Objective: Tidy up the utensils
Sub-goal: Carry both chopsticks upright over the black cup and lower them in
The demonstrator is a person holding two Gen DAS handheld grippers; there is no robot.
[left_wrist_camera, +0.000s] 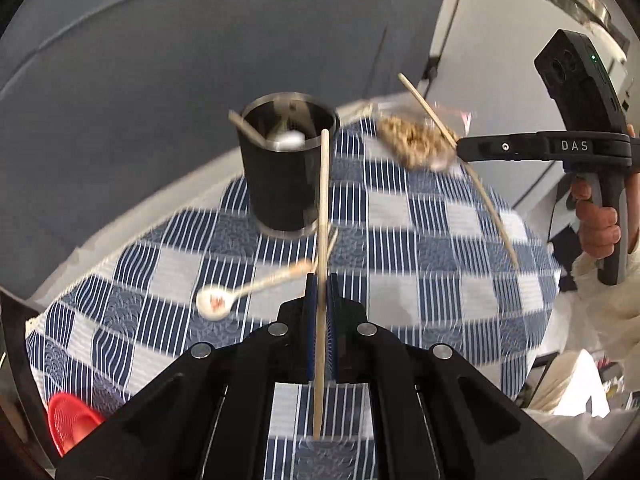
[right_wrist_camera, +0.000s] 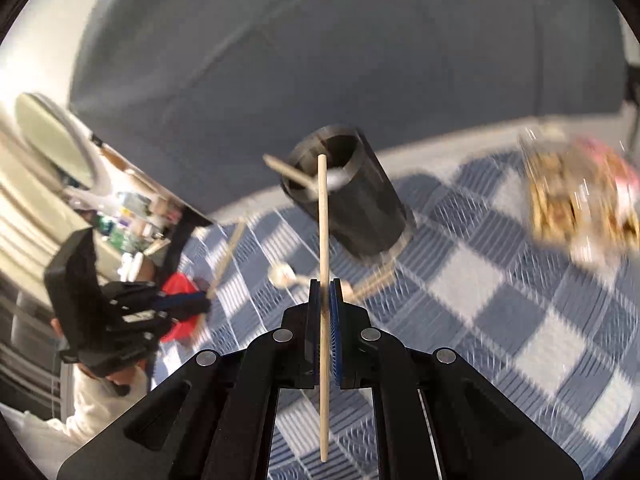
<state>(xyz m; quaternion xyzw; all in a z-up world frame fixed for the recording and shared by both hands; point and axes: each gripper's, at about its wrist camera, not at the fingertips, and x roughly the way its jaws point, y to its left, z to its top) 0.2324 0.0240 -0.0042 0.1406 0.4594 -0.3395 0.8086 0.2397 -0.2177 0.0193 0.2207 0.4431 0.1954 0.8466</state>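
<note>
Chopsticks are halfway sorted: one stick and a white spoon already sit in the black cup (left_wrist_camera: 285,168), the left gripper (left_wrist_camera: 320,300) and right gripper (right_wrist_camera: 325,304) each pinch one stick in the air, and a spoon (left_wrist_camera: 240,292) lies on the checked cloth (left_wrist_camera: 420,264).

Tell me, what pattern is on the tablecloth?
Navy-and-white checks with fine stripes on the tablecloth, clearest in the left wrist view.
</note>
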